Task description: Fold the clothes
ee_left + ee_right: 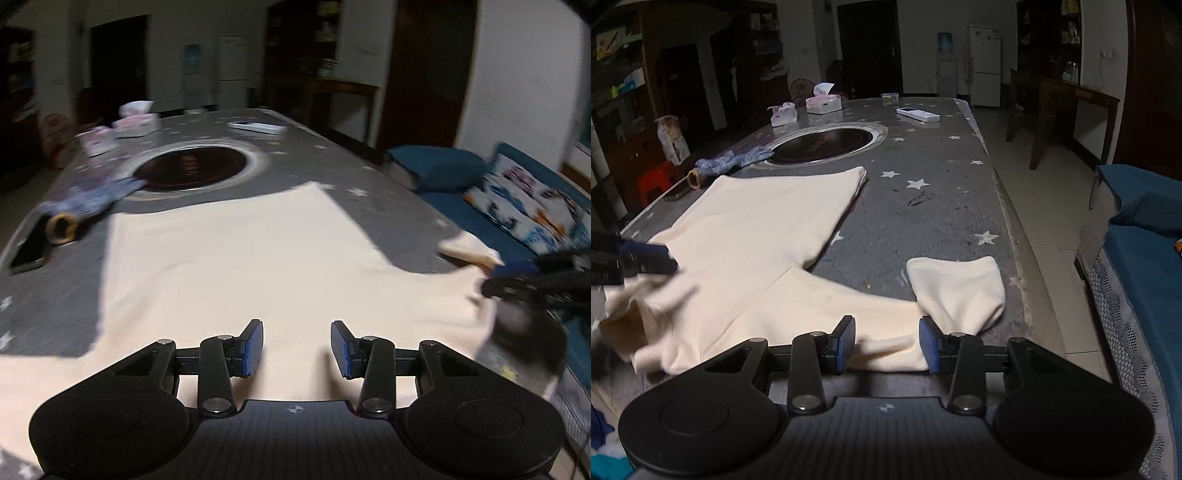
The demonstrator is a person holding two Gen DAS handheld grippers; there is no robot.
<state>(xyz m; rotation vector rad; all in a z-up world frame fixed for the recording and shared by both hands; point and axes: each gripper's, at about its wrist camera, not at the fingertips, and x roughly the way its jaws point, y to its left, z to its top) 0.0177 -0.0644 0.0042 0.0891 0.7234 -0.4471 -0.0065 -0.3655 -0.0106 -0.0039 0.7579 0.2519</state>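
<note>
A cream long-sleeved garment [757,229] lies spread on the grey star-patterned counter [934,206], its body running away toward the round inset hob [827,142] and one sleeve [871,306] stretching along the near edge to the right, with the cuff end [956,291] doubled back on itself. In the right wrist view the right gripper [887,345] hangs just over that sleeve with its blue-padded fingers [846,343] spread wide, the cloth passing beneath the gap but not pinched. In the left wrist view the left gripper [297,349] hovers low over the garment's near part, fingers likewise spread and holding nothing; the picture is blurred, so how close the pads sit to the fabric cannot be told. The body is still flat and single-layered apart from the turned cuff, so my judgement is that the step in hand is a sleeve fold: bringing this right sleeve across onto the body. That calls for the right fingers to drop and close on the sleeve near the bend at the cuff, taking both layers, while the left gripper steadies or takes the shoulder area so the body does not drag. The fabric looks soft and thick, likely to bunch if pulled along the counter rather than lifted. A blue rag [733,160] and a remote [918,114] lie beyond, well apart.
</note>
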